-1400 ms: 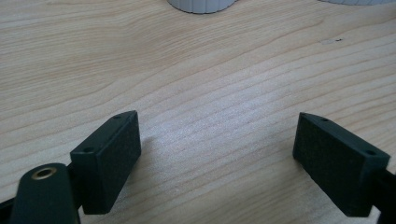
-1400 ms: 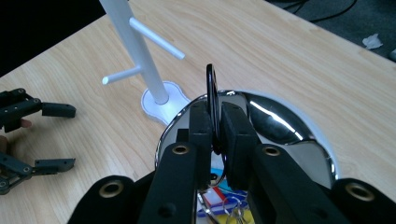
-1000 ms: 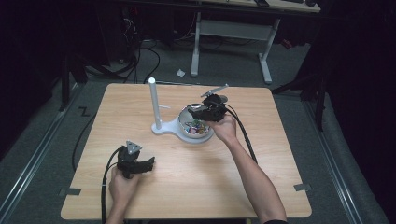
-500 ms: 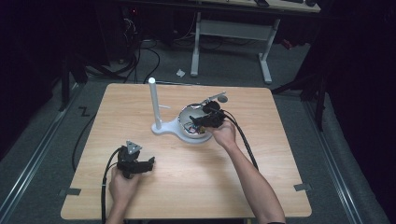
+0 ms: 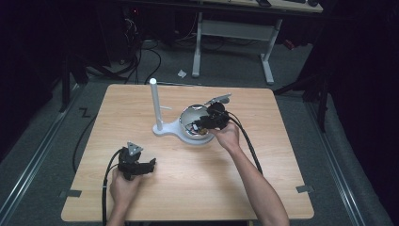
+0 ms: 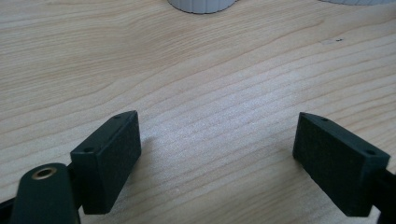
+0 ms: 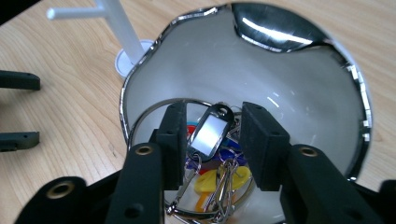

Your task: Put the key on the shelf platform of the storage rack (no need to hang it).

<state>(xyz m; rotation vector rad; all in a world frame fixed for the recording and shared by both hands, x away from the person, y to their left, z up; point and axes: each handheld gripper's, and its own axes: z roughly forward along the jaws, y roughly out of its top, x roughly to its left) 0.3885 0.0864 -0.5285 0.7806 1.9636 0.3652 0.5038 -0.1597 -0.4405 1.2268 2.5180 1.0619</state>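
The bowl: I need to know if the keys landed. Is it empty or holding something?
Holding something: the bowl has a bunch of keys with a black tag lying at its bottom.

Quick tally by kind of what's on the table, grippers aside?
Metal bowl: 1
Bunch of keys with a black tag, in the bowl: 1
White stand with upright post: 1
Total: 3

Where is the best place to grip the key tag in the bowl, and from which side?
Grip the key tag across its flat dark frame, coming from above. It stands tilted atop the keys in the bowl, between the right hand-held gripper jaws, probably the easiest part.
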